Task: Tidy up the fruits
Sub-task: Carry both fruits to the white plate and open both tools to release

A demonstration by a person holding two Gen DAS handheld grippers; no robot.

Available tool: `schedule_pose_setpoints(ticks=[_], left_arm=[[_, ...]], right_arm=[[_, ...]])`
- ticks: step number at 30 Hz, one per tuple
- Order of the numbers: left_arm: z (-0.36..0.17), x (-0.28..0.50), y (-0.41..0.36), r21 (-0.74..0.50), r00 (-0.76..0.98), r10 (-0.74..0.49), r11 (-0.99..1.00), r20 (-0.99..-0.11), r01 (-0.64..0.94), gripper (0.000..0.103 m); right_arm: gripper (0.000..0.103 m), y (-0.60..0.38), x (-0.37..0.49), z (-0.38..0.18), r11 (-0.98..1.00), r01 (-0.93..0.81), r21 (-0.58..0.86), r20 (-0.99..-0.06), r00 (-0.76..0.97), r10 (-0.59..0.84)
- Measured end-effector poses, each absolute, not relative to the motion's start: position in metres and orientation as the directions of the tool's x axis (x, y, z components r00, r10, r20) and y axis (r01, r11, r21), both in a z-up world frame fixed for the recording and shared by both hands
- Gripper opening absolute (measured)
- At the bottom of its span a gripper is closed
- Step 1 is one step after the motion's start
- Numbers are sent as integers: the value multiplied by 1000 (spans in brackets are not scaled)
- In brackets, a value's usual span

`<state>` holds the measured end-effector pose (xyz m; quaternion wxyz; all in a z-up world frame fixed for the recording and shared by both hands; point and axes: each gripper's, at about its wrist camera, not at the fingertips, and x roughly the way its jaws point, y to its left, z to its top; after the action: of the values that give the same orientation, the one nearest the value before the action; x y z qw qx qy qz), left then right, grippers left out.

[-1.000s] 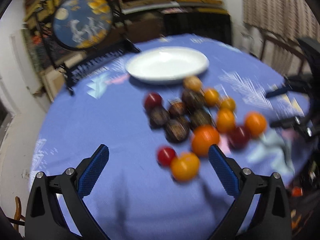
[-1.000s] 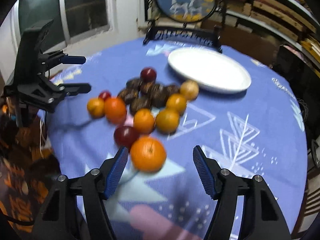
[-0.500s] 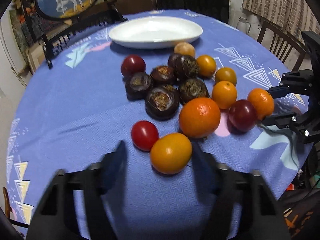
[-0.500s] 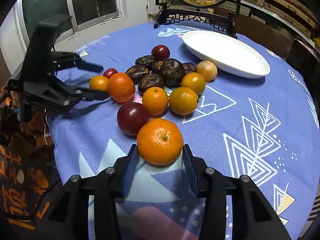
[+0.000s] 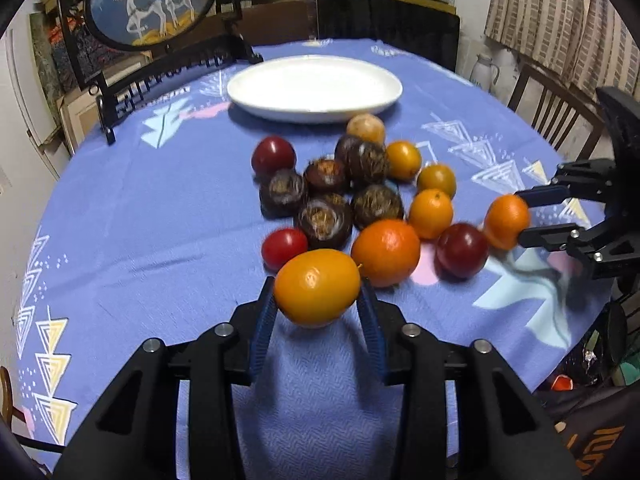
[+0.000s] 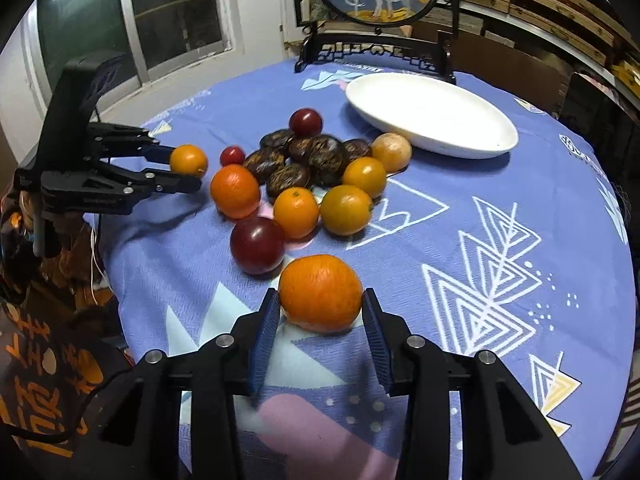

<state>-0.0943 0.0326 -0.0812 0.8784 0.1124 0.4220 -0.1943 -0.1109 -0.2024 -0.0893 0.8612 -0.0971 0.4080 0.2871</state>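
Observation:
A pile of fruit lies on the blue tablecloth: oranges, red plums (image 5: 461, 249) and dark brown round fruits (image 5: 323, 221). My left gripper (image 5: 318, 314) is shut on a yellow-orange fruit (image 5: 316, 287) at the near edge of the pile; it also shows in the right wrist view (image 6: 188, 160). My right gripper (image 6: 320, 322) is shut on an orange (image 6: 320, 292); the left wrist view shows it too (image 5: 506, 221). An empty white plate (image 5: 314, 87) sits beyond the pile.
A round decorative screen on a black stand (image 5: 148, 4) stands at the table's far edge behind the plate. Wooden chairs (image 5: 552, 116) stand around the table. Shelves line the back wall. A window (image 6: 176, 12) is on the left.
Both grippers moved in and closed: the left onto the yellow-orange fruit, the right onto the orange. Both were open a second ago.

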Motion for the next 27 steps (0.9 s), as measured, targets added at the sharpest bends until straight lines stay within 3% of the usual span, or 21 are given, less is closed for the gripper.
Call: schedule_pose_setpoints(ticks=[3, 4, 5, 12, 13, 14, 16, 20, 22, 25, 26, 27], left_arm=[[-68, -89, 31, 26, 593, -258, 904, -763, 427, 39], [-62, -85, 30, 24, 603, -261, 906, -754, 423, 39], [-57, -81, 27, 26, 612, -262, 908, -746, 419, 39], [-17, -34, -2, 26, 667, -298, 903, -683, 430, 39], [-15, -31, -4, 21, 666, -303, 902, -681, 432, 39], [-15, -29, -6, 10, 662, -315, 899, -681, 438, 39], [-17, -27, -9, -4, 653, -337, 890, -678, 456, 39], [-28, -26, -9, -29, 628, -354, 885, -693, 466, 39], [-32, -24, -9, -36, 622, -353, 886, -699, 463, 39], [-33, -24, -8, -44, 619, -352, 889, -703, 456, 39], [-34, -25, -7, -42, 620, -350, 890, -702, 455, 39], [-33, -25, -6, -40, 623, -348, 891, -701, 452, 39]], right_arm=[[37, -206, -103, -84, 820, -566, 89, -746, 507, 431], [19, -207, -101, -81, 820, -564, 98, -739, 511, 440], [12, -208, -95, -76, 819, -562, 114, -732, 510, 452], [13, -205, -63, -53, 815, -571, 100, -703, 539, 464], [17, -204, -62, -55, 812, -576, 99, -718, 523, 459], [44, -204, -63, -58, 811, -577, 96, -729, 514, 452], [87, -209, -73, -63, 806, -587, 79, -727, 519, 449], [87, -204, -93, -79, 766, -641, 40, -736, 499, 457], [82, -200, -92, -89, 761, -645, 69, -748, 472, 467], [62, -194, -85, -102, 778, -627, 37, -767, 481, 424], [45, -195, -82, -104, 784, -620, 32, -769, 486, 415], [45, -199, -78, -103, 785, -615, 74, -770, 465, 437]])
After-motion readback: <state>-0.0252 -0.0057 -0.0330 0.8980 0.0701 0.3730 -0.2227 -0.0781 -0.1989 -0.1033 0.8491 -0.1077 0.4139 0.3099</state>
